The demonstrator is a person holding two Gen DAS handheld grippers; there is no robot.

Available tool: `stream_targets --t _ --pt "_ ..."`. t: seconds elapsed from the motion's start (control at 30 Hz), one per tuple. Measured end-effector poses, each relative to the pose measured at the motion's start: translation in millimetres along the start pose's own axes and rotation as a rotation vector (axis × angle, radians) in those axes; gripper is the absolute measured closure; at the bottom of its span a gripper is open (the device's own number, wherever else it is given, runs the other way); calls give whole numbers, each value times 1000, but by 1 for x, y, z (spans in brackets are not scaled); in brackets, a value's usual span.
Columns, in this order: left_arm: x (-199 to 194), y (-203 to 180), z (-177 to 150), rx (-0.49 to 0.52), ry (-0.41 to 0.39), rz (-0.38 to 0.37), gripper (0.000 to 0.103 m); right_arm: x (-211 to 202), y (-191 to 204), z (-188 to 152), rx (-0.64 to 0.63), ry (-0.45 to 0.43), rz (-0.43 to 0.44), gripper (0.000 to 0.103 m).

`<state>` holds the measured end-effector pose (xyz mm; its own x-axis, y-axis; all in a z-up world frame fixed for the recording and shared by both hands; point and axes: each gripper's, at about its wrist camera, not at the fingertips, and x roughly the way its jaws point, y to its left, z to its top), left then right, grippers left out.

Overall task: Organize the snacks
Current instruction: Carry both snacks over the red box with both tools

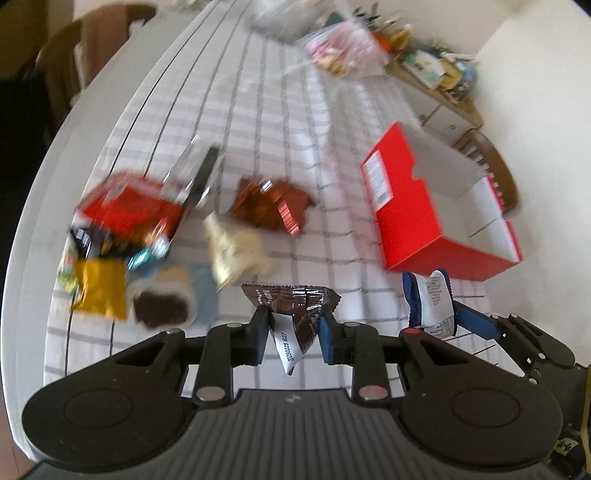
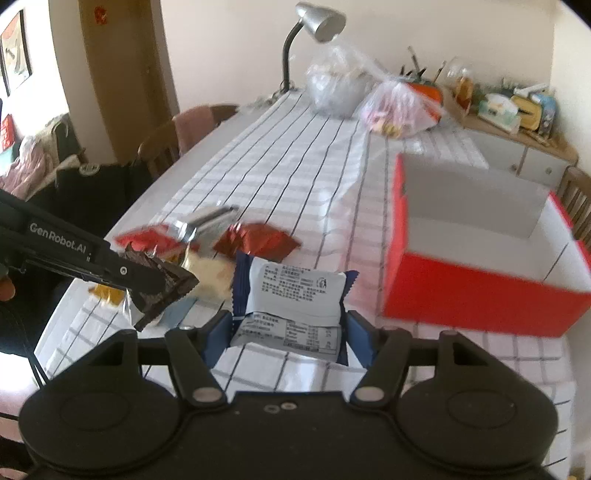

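Observation:
My left gripper [image 1: 293, 314] is shut on a dark brown snack packet [image 1: 291, 299], lifted above the checked tablecloth [image 1: 258, 110]. My right gripper [image 2: 288, 321] is shut on a blue and white packet [image 2: 295, 291], label side up, also off the table. In the right wrist view the left gripper [image 2: 147, 280] and its brown packet [image 2: 170, 284] hang to the left. An open red box [image 2: 480, 291] with a white inside stands to the right; it is seen as the red box [image 1: 410, 218] in the left wrist view. A pile of loose snacks [image 1: 129, 221] lies on the left, with a copper packet [image 1: 269, 203] beside it.
Two clear plastic bags [image 2: 395, 103] of goods and a silver desk lamp [image 2: 317, 22] stand at the table's far end. Wooden chairs [image 2: 166, 147] line the left side; another chair [image 2: 576, 199] is behind the box. A cluttered sideboard [image 2: 517, 110] runs along the right wall.

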<state>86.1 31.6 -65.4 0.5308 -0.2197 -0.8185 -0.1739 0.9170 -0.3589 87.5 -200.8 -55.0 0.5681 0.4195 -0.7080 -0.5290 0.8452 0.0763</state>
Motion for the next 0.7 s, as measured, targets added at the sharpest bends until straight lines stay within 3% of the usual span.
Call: stream_targets --t 0.33,0.7 --pt "-2 -77 38 156 -79 -25 76 -25 -51 32 17 -78 -70 38" --pt "35 -160 72 273 -92 -22 76 -22 -132 46 61 -78 -157 38"
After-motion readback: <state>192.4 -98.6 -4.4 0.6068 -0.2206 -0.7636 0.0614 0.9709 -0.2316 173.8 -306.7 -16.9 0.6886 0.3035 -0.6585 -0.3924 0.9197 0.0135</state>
